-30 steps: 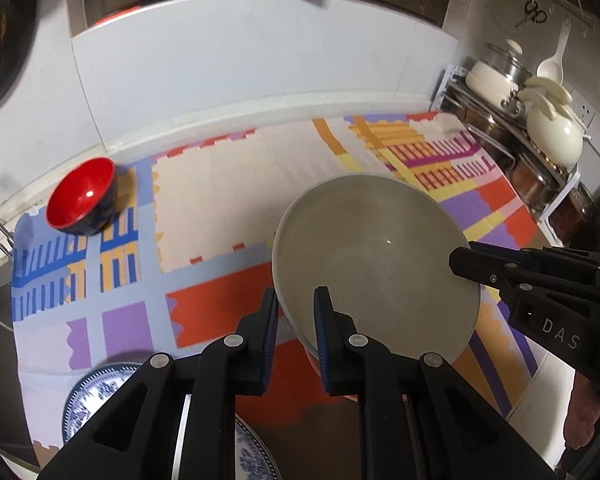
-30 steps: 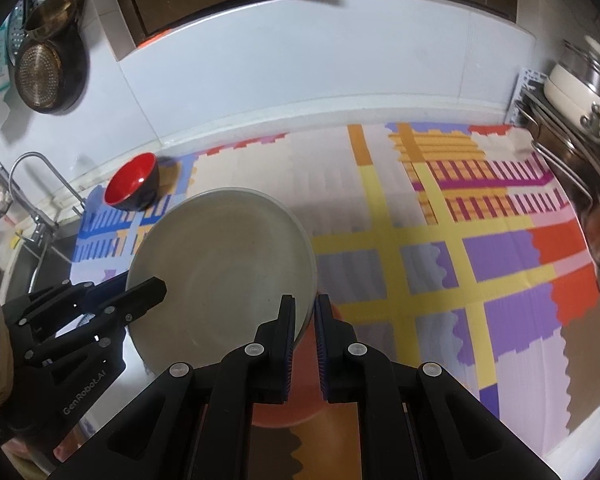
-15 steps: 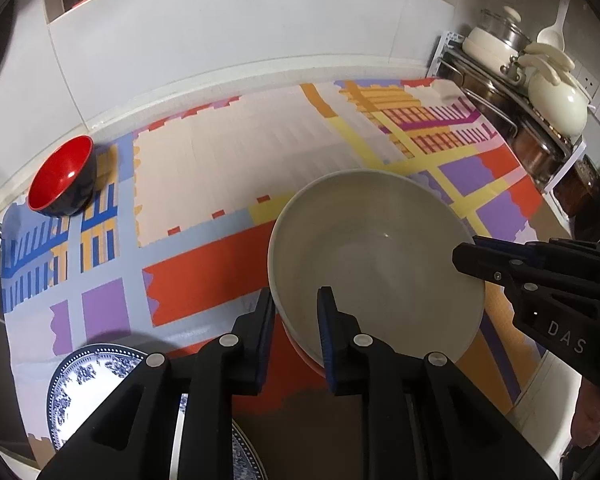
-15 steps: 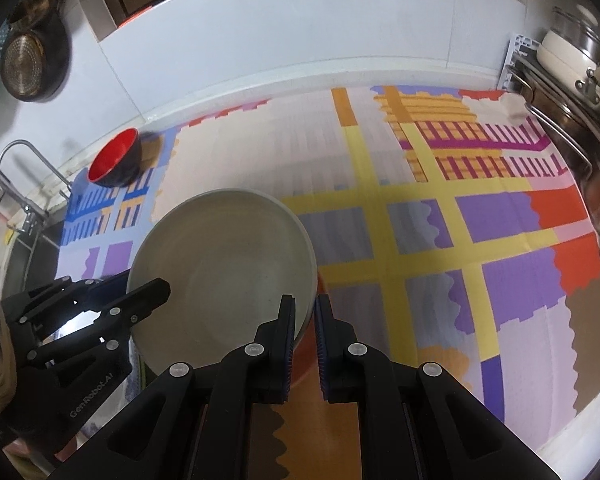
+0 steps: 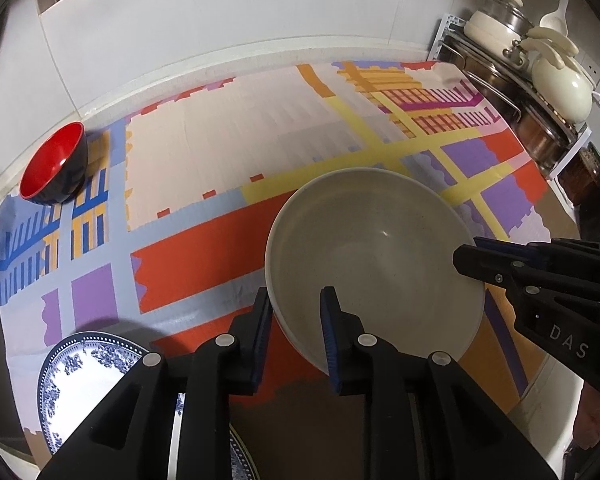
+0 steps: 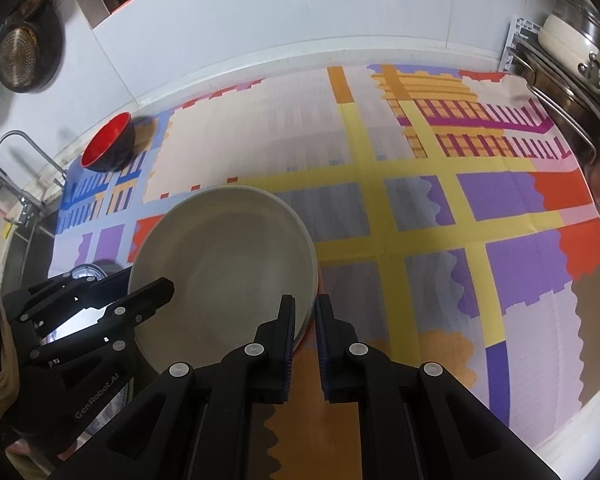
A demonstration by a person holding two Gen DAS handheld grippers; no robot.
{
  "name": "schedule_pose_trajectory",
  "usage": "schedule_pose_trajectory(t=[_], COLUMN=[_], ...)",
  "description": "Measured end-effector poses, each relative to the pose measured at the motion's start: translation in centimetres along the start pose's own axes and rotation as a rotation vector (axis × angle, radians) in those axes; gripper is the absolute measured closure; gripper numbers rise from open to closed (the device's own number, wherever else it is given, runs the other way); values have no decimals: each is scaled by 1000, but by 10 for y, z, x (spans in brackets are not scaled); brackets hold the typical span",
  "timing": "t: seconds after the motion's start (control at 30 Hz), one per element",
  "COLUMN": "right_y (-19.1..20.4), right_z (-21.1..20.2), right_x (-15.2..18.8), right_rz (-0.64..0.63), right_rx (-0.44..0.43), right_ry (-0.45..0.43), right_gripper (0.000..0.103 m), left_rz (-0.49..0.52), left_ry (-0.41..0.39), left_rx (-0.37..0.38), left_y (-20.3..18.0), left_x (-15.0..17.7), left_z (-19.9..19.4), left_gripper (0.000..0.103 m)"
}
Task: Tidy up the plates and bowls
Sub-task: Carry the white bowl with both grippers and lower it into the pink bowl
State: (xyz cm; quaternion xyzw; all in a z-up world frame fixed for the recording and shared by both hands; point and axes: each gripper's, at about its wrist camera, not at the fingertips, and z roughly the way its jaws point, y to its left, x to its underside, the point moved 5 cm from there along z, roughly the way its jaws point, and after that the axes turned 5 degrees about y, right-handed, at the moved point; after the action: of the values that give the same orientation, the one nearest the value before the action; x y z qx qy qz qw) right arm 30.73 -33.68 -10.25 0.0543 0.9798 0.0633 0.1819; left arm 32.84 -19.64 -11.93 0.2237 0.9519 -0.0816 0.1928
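A large cream bowl [image 5: 376,252] is held over the patterned cloth by both grippers. My left gripper [image 5: 296,320] is shut on its near-left rim; it also shows in the right wrist view [image 6: 156,292]. My right gripper [image 6: 305,324] is shut on the bowl's [image 6: 224,264] near-right rim, and shows in the left wrist view [image 5: 472,260]. A red-and-black small bowl [image 5: 54,170] sits at the far left of the cloth, also in the right wrist view [image 6: 110,148]. A blue-and-white plate [image 5: 84,376] lies at the near left, partly hidden by my left gripper.
A rack with pots and a white kettle [image 5: 556,84] stands along the right edge. A sink faucet [image 6: 16,160] is at the far left. A strainer [image 6: 18,56] hangs on the wall. The white backsplash [image 5: 240,24] bounds the far side.
Both grippers carried the cream bowl toward the near edge of the cloth; more of the blue-and-white plate has come into view at the left.
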Motion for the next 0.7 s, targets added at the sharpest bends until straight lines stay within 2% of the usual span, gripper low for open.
schedule_pose_trajectory(t=[0.43, 0.53, 0.57, 0.67, 0.7], right_y=[-3, -4, -4, -4, -3], right_z=[9, 10, 10, 9, 8], right_x=[5, 5, 4, 4, 4], right_rz=[24, 25, 27, 31, 31], right_rx=[-20, -19, -25, -31, -30], right_ry=[23, 22, 22, 13, 3], right_gripper=[90, 90, 89, 72, 70], left_rz=[4, 8, 8, 6, 7], left_ry=[-6, -6, -5, -8, -8], left_rx=[0, 7, 11, 15, 17], left_y=[-3, -5, -5, -5, -5], left_x=[1, 0, 0, 0, 0], left_z=[4, 5, 5, 4, 3], left_gripper=[72, 67, 66, 64, 63])
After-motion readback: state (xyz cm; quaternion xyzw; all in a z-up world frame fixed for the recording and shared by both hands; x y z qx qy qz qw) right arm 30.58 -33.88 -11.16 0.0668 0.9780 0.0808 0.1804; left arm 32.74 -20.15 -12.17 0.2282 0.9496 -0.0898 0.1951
